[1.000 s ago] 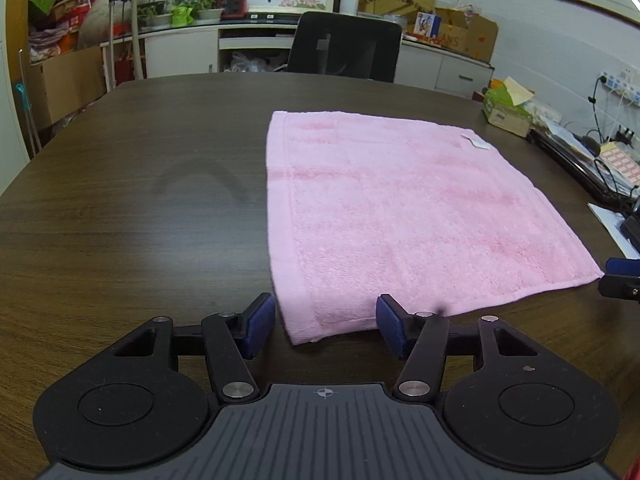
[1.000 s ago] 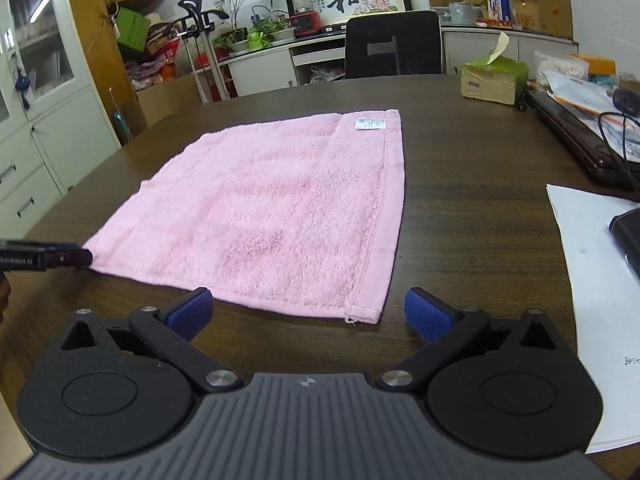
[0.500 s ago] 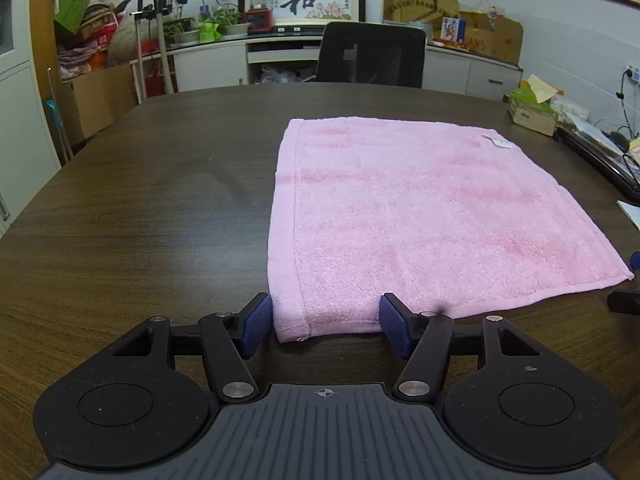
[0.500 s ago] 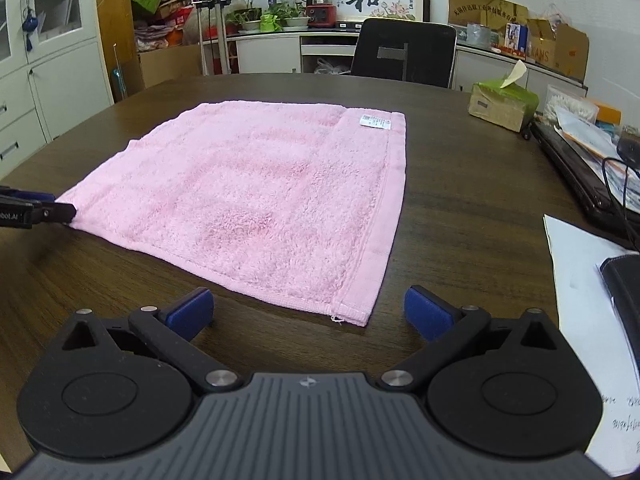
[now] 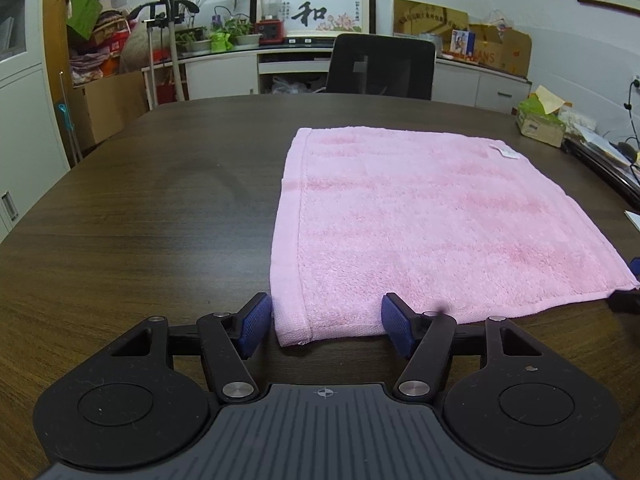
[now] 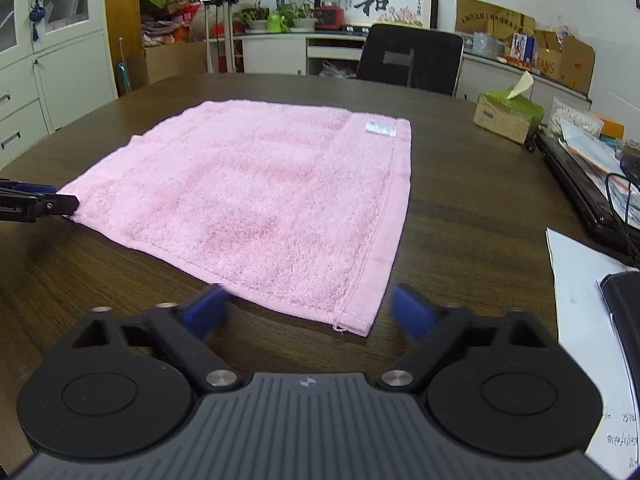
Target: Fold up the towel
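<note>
Pretty much nothing's been folded yet: the pink towel (image 5: pixel 432 224) is spread out flat in a single layer on the dark wooden bench (image 5: pixel 152 208), so every fold is still left to do. The left gripper (image 5: pixel 324 322) is parked at the towel's near left corner, with its jaws spread wide open and the corner sitting between them, not pinched. The right gripper (image 6: pixel 306 308) is lined up at the towel's near right corner, jaws likewise held wide apart and nothing grabbed. The towel looks fluffy and smooth, barely wrinkled, with hemmed side bands and a small white tag (image 6: pixel 380 127) near its far right corner. A tissue box (image 6: pixel 506 114) is seen well off to the towel's right.
</note>
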Available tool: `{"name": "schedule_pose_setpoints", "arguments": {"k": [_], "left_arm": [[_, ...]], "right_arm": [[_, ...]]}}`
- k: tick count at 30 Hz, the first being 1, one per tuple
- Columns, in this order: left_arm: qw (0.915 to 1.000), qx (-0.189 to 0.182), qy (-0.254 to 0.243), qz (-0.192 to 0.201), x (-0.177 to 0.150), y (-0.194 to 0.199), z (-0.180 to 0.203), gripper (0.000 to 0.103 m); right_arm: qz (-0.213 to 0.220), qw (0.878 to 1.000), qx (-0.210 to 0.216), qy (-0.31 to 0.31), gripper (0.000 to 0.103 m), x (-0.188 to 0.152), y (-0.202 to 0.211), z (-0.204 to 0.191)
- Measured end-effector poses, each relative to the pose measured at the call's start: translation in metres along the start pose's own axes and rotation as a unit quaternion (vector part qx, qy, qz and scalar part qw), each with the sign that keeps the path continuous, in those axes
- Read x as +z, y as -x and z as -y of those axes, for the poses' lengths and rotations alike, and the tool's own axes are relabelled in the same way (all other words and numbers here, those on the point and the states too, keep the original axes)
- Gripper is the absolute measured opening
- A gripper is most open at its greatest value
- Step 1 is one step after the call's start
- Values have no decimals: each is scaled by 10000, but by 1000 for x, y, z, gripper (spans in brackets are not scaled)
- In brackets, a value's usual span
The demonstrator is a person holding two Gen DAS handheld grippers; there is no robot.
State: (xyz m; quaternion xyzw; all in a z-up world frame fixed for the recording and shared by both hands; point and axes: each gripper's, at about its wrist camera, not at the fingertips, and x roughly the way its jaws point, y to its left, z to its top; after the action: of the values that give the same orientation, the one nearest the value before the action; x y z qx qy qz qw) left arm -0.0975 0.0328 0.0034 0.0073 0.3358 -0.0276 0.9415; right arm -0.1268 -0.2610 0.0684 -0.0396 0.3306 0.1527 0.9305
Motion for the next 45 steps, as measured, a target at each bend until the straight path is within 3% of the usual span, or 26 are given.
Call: {"name": "schedule_pose_setpoints", "arguments": {"k": [2, 5, 6, 7, 10, 11, 15, 28, 36, 45], "left_arm": [[10000, 15, 16, 15, 0, 0, 1, 64], [10000, 6, 17, 47, 0, -1, 2, 59], [10000, -46, 6, 71, 0, 0, 2, 54], [9999, -109, 1, 87, 0, 0, 2, 38], [9996, -269, -23, 101, 1, 1, 4, 10], [9995, -305, -48, 92, 2, 0, 6, 8], [9996, -216, -153, 105, 3, -1, 14, 7], [9980, -492, 349, 173, 9, 7, -2, 6], [9928, -838, 792, 315, 10, 40, -18, 6], [9851, -942, 990, 1042, 41, 84, -21, 6]], "right_arm": [[14, 10000, -12, -36, 35, 1, 2, 1], [46, 10000, -43, -30, 33, 0, 3, 1], [57, 10000, -48, -34, 30, -1, 3, 0], [64, 10000, -57, -41, 28, -1, 4, 0], [81, 9999, -44, -63, 20, -3, 6, 0], [87, 9999, -50, -79, 14, -3, 6, 0], [122, 9998, -129, -113, 5, -3, 7, 1], [634, 9978, -183, -102, 4, -2, 30, -8], [926, 9952, -207, -237, 4, -14, 67, -13], [1709, 9844, -12, -413, 4, 7, 121, -18]]}}
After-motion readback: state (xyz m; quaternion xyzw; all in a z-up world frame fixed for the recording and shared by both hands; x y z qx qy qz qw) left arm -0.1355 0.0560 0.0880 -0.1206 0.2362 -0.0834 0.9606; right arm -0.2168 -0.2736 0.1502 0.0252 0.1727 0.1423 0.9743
